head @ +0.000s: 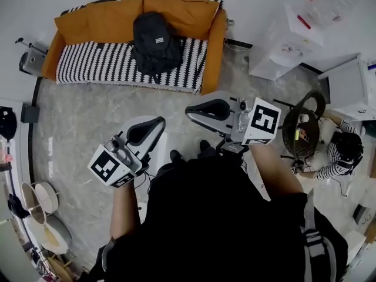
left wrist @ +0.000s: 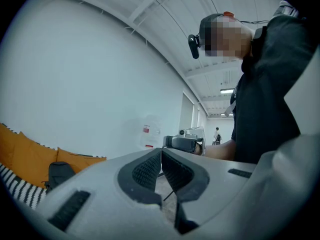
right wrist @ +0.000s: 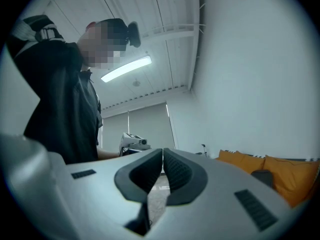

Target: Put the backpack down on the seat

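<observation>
The black backpack (head: 155,42) sits on the black-and-white striped seat of the orange sofa (head: 94,63), leaning against the back cushions. Both grippers are held over the floor in front of the sofa, well away from the backpack. My left gripper (head: 161,123) is shut with nothing in it and points to the right. My right gripper (head: 188,111) is also shut and empty and points to the left, so the two tips face each other. In the left gripper view the shut jaws (left wrist: 161,152) meet, with the backpack (left wrist: 59,174) far off at the left. The right gripper view shows shut jaws (right wrist: 163,152) and the sofa (right wrist: 272,168) at the right.
White cabinets (head: 289,40) stand at the back right. A person (head: 339,153) sits on the floor at the right beside a round black basket (head: 302,129). A small device (head: 30,61) stands left of the sofa, and bowls (head: 40,198) lie at the lower left.
</observation>
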`<action>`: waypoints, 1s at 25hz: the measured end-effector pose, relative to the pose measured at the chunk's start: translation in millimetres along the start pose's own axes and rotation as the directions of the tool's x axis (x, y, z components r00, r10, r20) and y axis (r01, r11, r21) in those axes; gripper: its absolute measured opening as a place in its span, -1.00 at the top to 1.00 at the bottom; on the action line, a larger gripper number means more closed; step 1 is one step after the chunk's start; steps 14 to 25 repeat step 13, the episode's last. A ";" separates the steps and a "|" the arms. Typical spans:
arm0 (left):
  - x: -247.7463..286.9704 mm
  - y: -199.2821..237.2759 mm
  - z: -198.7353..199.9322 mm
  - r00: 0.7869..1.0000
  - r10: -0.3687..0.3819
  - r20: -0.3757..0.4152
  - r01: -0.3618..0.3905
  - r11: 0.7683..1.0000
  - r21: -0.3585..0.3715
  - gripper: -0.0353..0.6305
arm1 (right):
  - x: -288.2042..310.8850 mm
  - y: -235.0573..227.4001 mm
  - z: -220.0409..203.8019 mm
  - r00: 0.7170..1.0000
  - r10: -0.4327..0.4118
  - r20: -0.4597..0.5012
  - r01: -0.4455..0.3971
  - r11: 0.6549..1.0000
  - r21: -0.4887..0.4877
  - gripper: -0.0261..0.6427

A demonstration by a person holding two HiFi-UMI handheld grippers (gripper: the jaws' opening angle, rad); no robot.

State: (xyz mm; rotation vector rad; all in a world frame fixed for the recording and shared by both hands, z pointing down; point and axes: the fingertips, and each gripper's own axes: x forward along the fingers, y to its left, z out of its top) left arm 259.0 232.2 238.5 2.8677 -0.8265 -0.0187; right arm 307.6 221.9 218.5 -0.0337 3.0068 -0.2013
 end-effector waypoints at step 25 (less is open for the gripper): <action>46.9 -11.7 -11.3 0.999 -0.016 -0.036 0.016 1.000 -0.007 0.82 | -31.9 -9.1 -6.2 0.998 0.059 -0.022 -0.059 0.998 0.022 0.83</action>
